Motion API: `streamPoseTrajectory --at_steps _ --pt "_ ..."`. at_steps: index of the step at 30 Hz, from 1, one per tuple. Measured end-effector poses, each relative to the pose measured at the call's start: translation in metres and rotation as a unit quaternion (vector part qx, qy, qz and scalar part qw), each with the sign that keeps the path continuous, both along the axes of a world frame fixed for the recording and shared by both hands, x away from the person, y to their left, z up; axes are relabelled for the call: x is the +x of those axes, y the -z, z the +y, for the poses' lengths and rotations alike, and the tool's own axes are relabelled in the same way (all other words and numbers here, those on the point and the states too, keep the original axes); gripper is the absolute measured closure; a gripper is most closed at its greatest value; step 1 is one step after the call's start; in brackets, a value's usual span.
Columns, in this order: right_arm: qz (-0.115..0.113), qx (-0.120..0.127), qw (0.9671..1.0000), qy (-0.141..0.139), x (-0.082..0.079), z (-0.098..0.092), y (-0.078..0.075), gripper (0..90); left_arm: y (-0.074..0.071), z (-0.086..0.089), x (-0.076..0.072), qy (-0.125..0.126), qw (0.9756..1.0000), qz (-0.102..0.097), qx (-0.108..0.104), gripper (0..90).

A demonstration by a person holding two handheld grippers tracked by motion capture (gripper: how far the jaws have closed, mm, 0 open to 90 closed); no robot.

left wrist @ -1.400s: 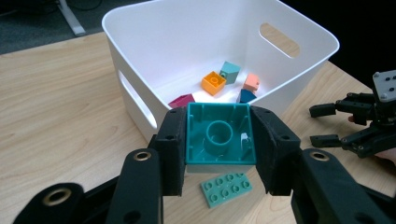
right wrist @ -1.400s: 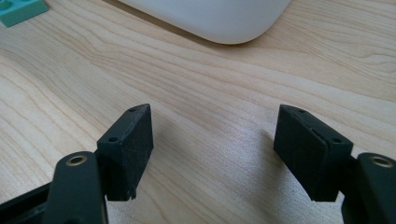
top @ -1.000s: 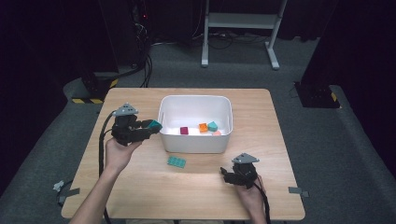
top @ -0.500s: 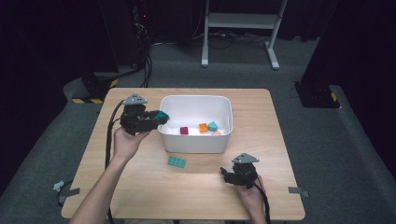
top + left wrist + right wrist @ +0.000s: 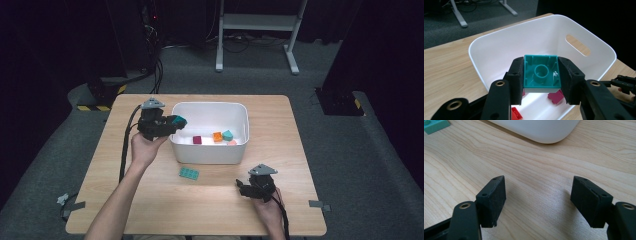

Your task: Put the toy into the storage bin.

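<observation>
- Two grippers working: left gripper [image 5: 541, 75] clamping a teal brick [image 5: 541, 72] above the white bin [image 5: 210, 150].
- Right gripper [image 5: 539, 200] resting wide open, empty, over the surface [image 5: 150, 210].

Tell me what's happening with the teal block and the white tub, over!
Left tongs shut on teal block, over white tub rim. Right tongs open, empty, above table. Nothing in the way.

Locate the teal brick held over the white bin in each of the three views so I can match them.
High view: teal brick at the left hand-held gripper, at the white bin's left rim.
Left gripper view: centre of picture, clamped between the jaws, hollow underside toward the camera.
Right gripper view: no teal brick here; the flat teal plate top left is a different piece.
Shared landmark: the white bin.
</observation>
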State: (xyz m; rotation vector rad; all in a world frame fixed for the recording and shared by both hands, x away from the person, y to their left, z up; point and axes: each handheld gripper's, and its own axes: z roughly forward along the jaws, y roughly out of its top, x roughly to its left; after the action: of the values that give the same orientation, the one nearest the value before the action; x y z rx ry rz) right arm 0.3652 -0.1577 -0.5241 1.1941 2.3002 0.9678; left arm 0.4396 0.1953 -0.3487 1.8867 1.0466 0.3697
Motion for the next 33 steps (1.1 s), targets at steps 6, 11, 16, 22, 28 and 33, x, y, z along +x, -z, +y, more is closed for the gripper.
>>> streamPoseTrajectory --at_steps 6,11,16,22,28,33 --pt "0.000 0.000 1.0000 0.000 0.000 0.000 0.000 28.1 0.008 -0.012 0.008 0.003 0.9998 0.008 0.015 57.0" --pt "0.000 0.000 1.0000 0.000 0.000 0.000 0.000 28.1 0.014 -0.017 0.014 0.014 0.9995 0.021 0.019 45.1" --pt "0.000 0.000 1.0000 0.000 0.000 0.000 0.000 28.1 0.017 -0.022 0.013 0.007 0.9992 0.014 0.036 37.2" --pt "-0.001 0.001 1.0000 0.000 0.000 0.000 0.000 28.1 0.013 -0.012 -0.006 -0.008 0.9992 -0.011 0.037 34.8" --pt "0.000 0.001 1.0000 0.000 0.000 0.000 0.000 28.1 0.016 0.000 -0.022 -0.018 0.9992 -0.020 0.031 34.9" --pt "0.000 0.001 1.0000 0.000 0.000 0.000 0.000 28.1 0.019 0.009 -0.029 -0.024 0.9991 -0.017 0.030 34.8"
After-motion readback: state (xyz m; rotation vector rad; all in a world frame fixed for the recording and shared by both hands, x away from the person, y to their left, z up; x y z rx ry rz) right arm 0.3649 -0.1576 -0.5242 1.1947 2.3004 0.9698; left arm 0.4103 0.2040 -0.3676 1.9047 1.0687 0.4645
